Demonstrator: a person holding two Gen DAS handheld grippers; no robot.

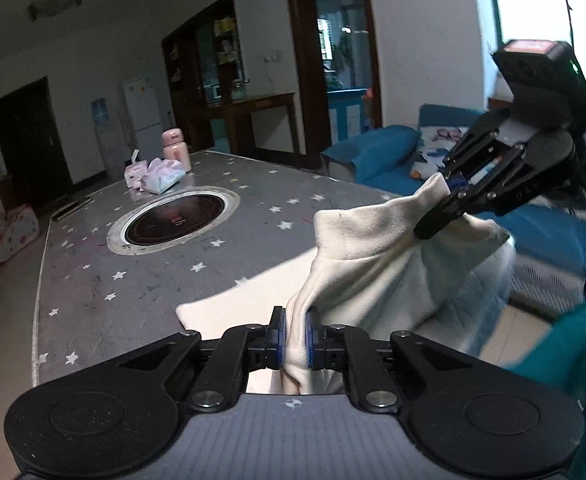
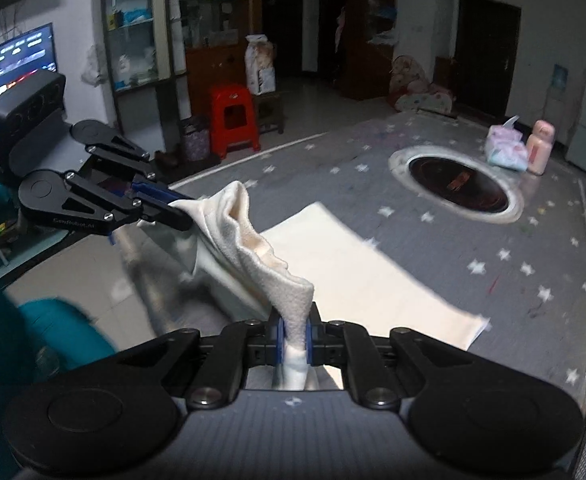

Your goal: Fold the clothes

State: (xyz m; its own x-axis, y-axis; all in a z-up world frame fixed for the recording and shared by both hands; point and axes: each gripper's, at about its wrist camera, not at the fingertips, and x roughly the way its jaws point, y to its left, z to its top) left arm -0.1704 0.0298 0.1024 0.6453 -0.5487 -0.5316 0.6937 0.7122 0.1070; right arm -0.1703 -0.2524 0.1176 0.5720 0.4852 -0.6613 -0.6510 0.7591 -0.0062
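Left hand-held gripper clamped on cream garment, lower centre of frame; right hand-held gripper likewise. Garment half lifted, rest draped over bench edge. Fold barely begun, probably.

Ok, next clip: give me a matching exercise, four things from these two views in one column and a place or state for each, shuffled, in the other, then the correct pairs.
Things:
1. cream garment
2. pink bottle
3. red stool
4. round cooktop

Places or states:
A. on the floor beyond the table
B. set into the table
C. pinched by the left gripper and the right gripper
D. standing beside the tissue pack

Pairs: 1-C, 2-D, 3-A, 4-B
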